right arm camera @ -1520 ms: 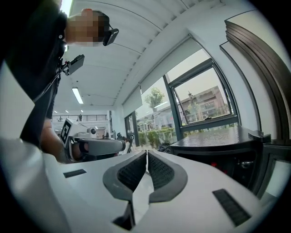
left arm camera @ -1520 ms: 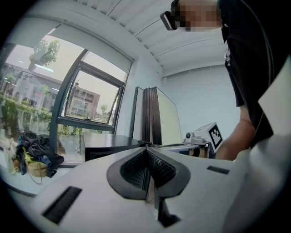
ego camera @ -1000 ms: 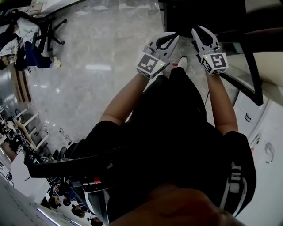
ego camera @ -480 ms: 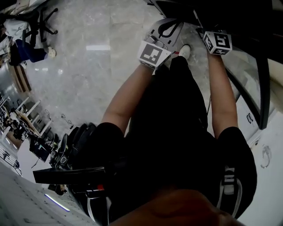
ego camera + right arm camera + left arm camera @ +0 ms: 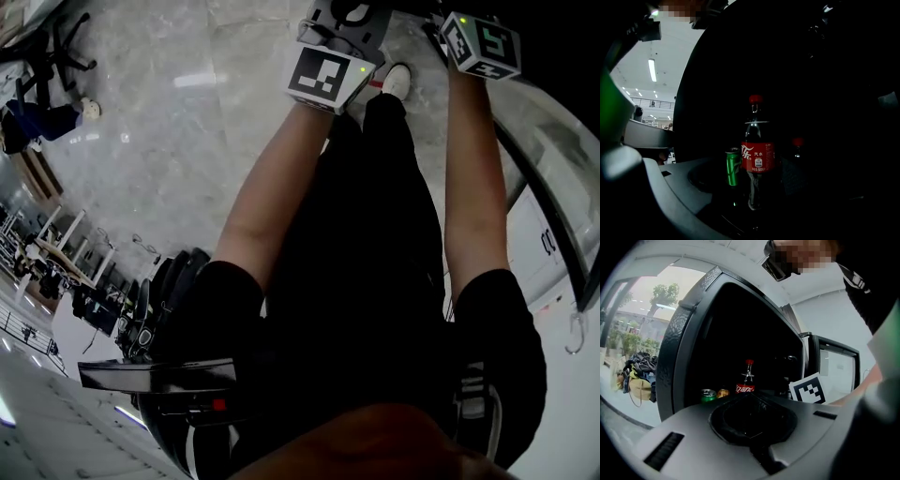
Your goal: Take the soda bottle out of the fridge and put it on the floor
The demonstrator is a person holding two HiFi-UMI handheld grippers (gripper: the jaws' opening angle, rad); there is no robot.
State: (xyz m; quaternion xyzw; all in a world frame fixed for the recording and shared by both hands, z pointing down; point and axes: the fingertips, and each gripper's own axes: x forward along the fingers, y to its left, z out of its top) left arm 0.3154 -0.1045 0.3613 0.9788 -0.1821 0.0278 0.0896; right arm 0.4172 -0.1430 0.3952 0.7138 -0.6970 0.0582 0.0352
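Note:
The soda bottle (image 5: pixel 757 154), dark with a red cap and red label, stands upright inside the dark fridge (image 5: pixel 679 343); it also shows as the bottle (image 5: pixel 747 380) in the left gripper view. My right gripper (image 5: pixel 754 225) points straight at it, and its jaws are opening. The bottle stands ahead of them and no pad presses on it. In the head view only the right gripper's marker cube (image 5: pixel 483 42) shows. My left gripper (image 5: pixel 751 398) is shut and holds nothing; it hovers at the fridge opening, left of the right one.
A green can (image 5: pixel 733 166) stands just left of the bottle, with a second can (image 5: pixel 723 393) near it. Another red-capped bottle (image 5: pixel 798 143) stands behind to the right. The fridge's glass door (image 5: pixel 553 187) hangs open on my right. Marble floor (image 5: pixel 169 141) lies to the left.
Both grippers have moved forward towards the fridge, up to the top edge of the head view. The right gripper's jaws have passed out of that view.

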